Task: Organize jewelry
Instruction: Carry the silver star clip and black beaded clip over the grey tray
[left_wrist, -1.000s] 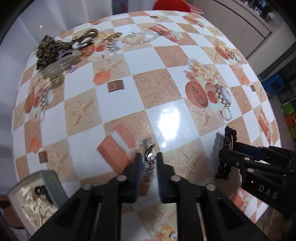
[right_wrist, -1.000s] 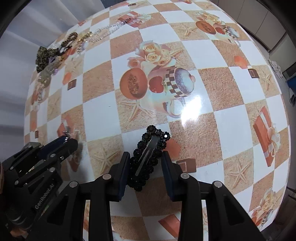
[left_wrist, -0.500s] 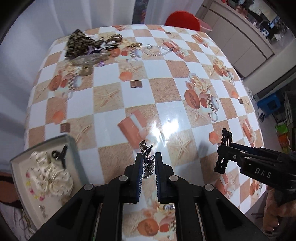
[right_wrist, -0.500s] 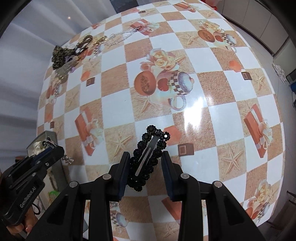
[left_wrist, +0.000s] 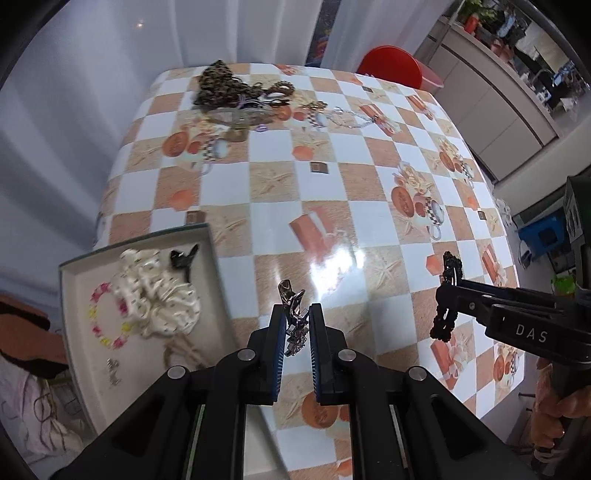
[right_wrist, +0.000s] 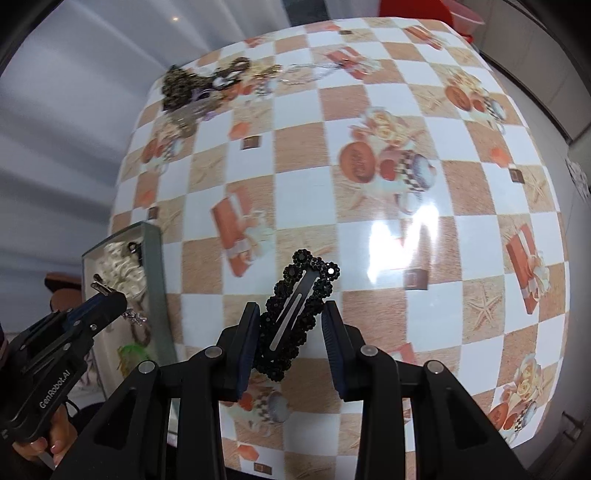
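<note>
While a tangle of chains (left_wrist: 236, 96) lies at the desk's (left_wrist: 362, 177) far edge, nothing stands between my two grippers and the grey tray (left_wrist: 72, 306) at the near left corner. My left gripper (left_wrist: 297, 332) is clenched on one small silver clip (left_wrist: 293, 317), held above the desk just right of the tray. My right gripper (right_wrist: 290, 338) grasps one black beaded hair clip (right_wrist: 295, 314), above the desk's near middle. In the tray lie a white scrunchie (left_wrist: 155, 291), a pink-and-yellow bracelet (left_wrist: 105, 317) and a black clip (left_wrist: 183, 258).
</note>
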